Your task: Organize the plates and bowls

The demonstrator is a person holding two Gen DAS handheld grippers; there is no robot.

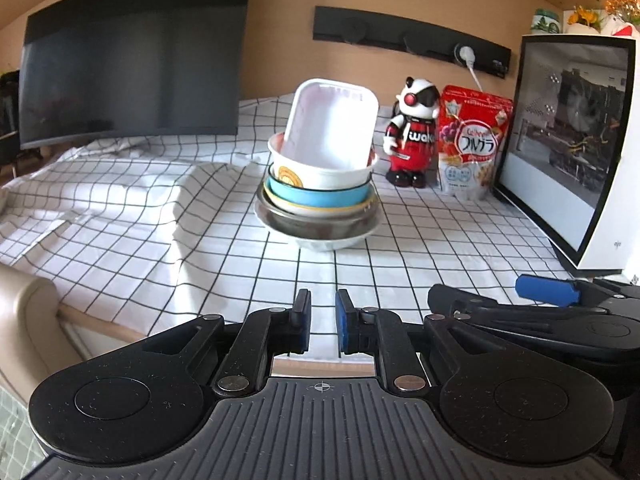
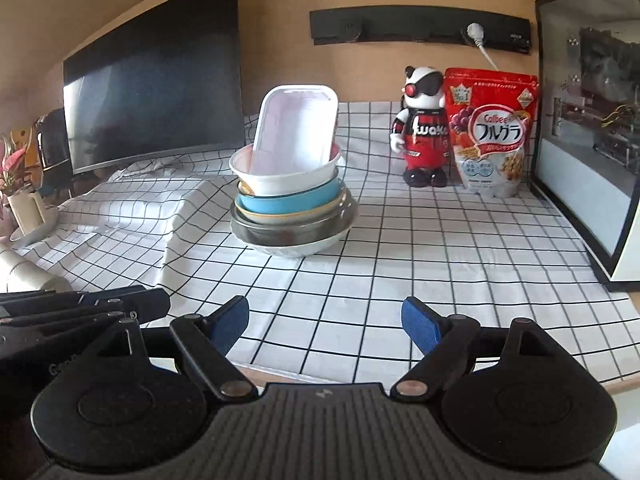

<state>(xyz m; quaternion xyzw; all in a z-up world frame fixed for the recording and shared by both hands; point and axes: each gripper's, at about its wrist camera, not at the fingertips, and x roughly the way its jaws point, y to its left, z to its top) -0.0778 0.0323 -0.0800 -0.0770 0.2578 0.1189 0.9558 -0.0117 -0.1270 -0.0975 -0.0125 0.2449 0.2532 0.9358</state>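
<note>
A stack of bowls [image 1: 320,204] stands on the checked tablecloth [image 1: 200,248]: a white bowl at the bottom, a steel one, a cream and blue one, then a white bowl. A white rectangular tray [image 1: 332,124] leans upright in the top bowl. The stack [image 2: 288,216] and the tray [image 2: 296,132] also show in the right wrist view. My left gripper [image 1: 323,322] is nearly shut and empty, near the table's front edge. My right gripper [image 2: 325,326] is open and empty, also well short of the stack, and shows at the left wrist view's right edge [image 1: 544,292].
A dark monitor [image 1: 132,72] stands at the back left. A robot figurine [image 1: 412,136] and a red cereal bag [image 1: 472,144] stand right of the stack. A glass-sided computer case [image 1: 572,140] stands at the far right. A potted plant [image 2: 20,192] sits at the far left.
</note>
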